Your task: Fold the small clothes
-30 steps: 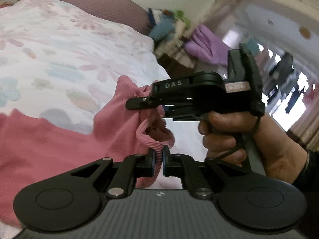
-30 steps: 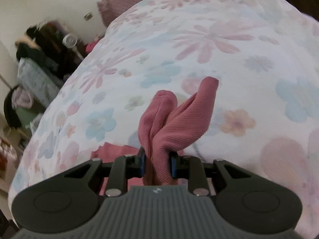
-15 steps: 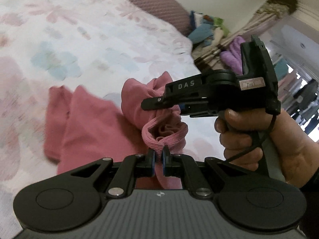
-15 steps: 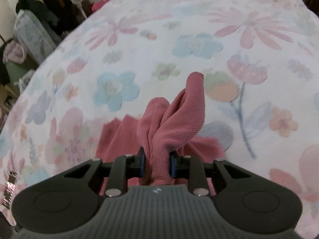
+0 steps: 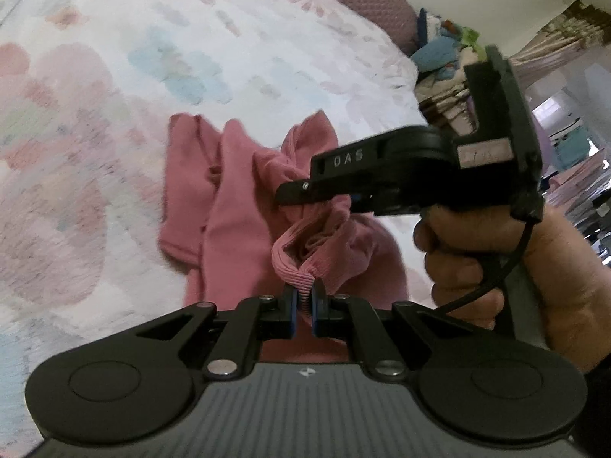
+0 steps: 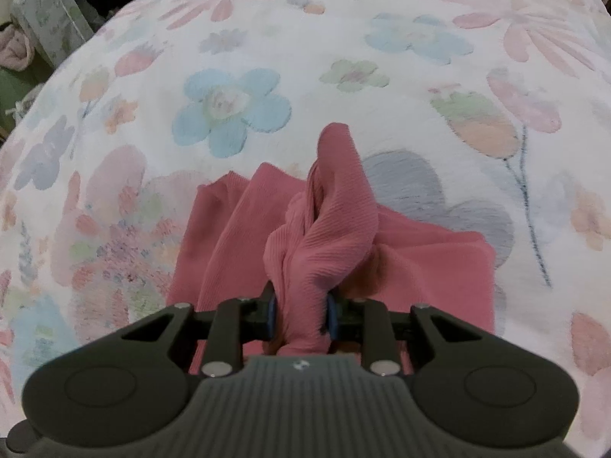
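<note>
Pink ribbed cloth, one small garment (image 5: pixel 236 206), lies bunched on one flowered bedspread (image 5: pixel 114 76). Left gripper (image 5: pixel 303 301) pinches its ribbed hem narrowly at 6 o'clock. Right gripper (image 6: pixel 299 313), clamped on a thicker twisted bunch, shows at 3 o'clock in the left view, one hand (image 5: pixel 496 267) gripping it.

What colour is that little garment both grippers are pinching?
The garment is a ribbed dusty pink. The right wrist view shows it best.
</note>
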### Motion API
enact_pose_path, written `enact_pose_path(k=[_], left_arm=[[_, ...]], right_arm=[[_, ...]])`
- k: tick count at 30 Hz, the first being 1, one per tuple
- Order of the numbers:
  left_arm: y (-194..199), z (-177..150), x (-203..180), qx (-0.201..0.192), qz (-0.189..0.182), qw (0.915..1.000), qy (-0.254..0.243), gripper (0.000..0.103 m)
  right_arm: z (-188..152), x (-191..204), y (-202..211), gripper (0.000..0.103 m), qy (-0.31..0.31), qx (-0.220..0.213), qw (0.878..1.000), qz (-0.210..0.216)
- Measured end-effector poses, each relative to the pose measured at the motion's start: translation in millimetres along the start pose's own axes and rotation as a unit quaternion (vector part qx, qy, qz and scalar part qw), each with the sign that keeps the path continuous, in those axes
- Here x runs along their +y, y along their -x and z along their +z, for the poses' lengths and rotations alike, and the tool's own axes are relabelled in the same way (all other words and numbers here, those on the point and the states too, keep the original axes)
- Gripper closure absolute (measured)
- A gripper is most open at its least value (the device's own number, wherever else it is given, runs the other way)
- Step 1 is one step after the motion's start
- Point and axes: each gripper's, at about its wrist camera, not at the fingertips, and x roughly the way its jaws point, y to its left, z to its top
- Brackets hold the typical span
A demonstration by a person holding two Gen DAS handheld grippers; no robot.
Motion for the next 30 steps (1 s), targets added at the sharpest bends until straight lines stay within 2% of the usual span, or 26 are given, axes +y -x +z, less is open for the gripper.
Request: enact_pose_path(k=[10,16,18,21,24,27,30], left_arm=[[4,-4,17,0.008,0.006,0.9998,0.017,0.096],[5,-4,25,0.012,0.001,0.9995,0.029,0.094],[6,-5,25,0.01,-0.004,0.9995,0.031,0.094],[6,-3,23,0.009,-0.009,0.9994,0.031,0.094],[7,-2,25,0.008,-0.018,0.9992,0.035,0.094],[9,0,28,0.007,-0.022,0.9989,0.04,0.084],[11,1,31,0.008,-0.029,0.9985,0.046,0.079]], right_arm=[[0,29,-19,0.069,0.034,0.024,0.999,-0.023],[3,38,-9,0.063,0.051,0.028,0.998,-0.024],[6,37,-5,0.057,0.051,0.028,0.998,-0.027],[12,36,1,0.055,0.05,0.023,0.998,-0.031],[21,40,3,0.049,0.053,0.02,0.998,-0.033],[29,48,-4,0.047,0.062,0.03,0.997,-0.035],[34,56,-21,0.047,0.085,0.051,0.993,-0.064]])
